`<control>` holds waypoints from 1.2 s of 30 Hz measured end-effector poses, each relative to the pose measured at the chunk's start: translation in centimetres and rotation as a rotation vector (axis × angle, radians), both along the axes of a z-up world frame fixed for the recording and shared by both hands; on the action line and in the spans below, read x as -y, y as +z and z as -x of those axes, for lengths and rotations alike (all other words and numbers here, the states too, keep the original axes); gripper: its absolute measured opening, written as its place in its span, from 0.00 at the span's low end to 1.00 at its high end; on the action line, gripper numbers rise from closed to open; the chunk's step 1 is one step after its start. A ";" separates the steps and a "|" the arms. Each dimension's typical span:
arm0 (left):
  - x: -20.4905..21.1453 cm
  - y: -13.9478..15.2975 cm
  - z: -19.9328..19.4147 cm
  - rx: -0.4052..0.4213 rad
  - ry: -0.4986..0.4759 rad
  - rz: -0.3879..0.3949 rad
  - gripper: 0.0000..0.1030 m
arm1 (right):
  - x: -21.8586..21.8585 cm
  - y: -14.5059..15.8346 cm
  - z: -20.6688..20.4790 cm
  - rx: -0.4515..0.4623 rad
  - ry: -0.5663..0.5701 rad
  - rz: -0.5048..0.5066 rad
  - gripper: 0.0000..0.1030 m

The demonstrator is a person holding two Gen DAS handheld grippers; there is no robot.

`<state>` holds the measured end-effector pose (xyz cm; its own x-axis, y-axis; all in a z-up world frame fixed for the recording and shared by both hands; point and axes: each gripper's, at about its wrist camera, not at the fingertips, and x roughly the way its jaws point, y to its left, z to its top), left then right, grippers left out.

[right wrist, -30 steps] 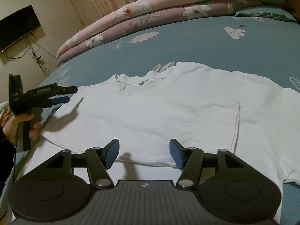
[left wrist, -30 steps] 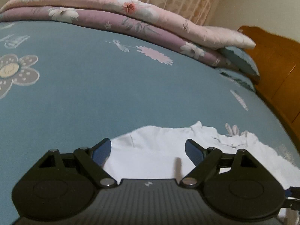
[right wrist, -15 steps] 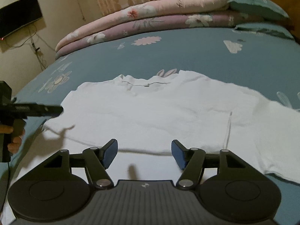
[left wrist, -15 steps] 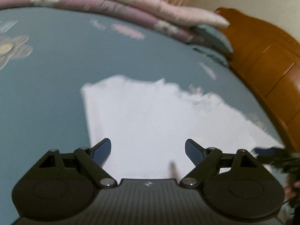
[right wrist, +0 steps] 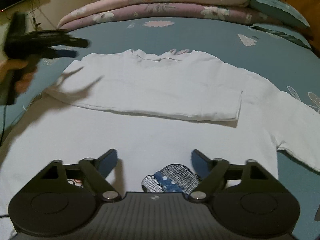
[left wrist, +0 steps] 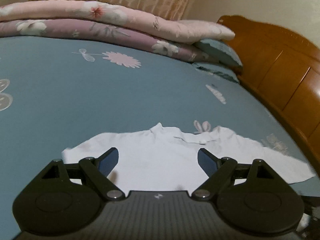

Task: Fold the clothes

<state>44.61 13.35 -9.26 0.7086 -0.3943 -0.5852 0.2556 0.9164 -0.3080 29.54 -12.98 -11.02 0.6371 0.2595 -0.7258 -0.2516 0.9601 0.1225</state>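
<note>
Blue floral bedsheet [right wrist: 200, 34] covers the whole bed. Wooden headboard [left wrist: 280, 64] along its right side. Folded quilts [right wrist: 170, 2], pink on purple, stacked at the far edge, teal pillow [right wrist: 278, 10] beside them.

White T-shirt [right wrist: 160, 132] lies flat mid-bed, collar toward the quilts; its left sleeve is folded in across the chest, its right sleeve spread on the sheet.

Left gripper [right wrist: 78, 48] held above the shirt's left shoulder edge, jaws apart, nothing between (blurred in the right view). Right gripper [right wrist: 154, 158] over the shirt's lower body, jaws wide, empty.

Small patterned blue cloth [right wrist: 172, 178] at the near hem.
</note>
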 end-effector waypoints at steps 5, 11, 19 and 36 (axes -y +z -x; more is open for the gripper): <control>0.2 -3.0 -2.8 -0.029 0.064 -0.070 0.84 | -0.7 -0.7 0.6 0.004 -0.010 0.006 1.00; -1.1 -2.3 -4.3 -0.048 0.124 -0.054 0.84 | -1.3 -1.2 0.9 0.021 -0.010 0.059 1.00; -3.4 2.6 0.6 -0.025 0.072 -0.007 0.84 | -1.3 -1.1 0.4 0.026 0.011 0.073 1.00; -3.8 -0.6 12.2 -0.124 -0.024 -0.021 0.86 | 0.6 2.1 4.8 -0.034 -0.130 0.018 1.00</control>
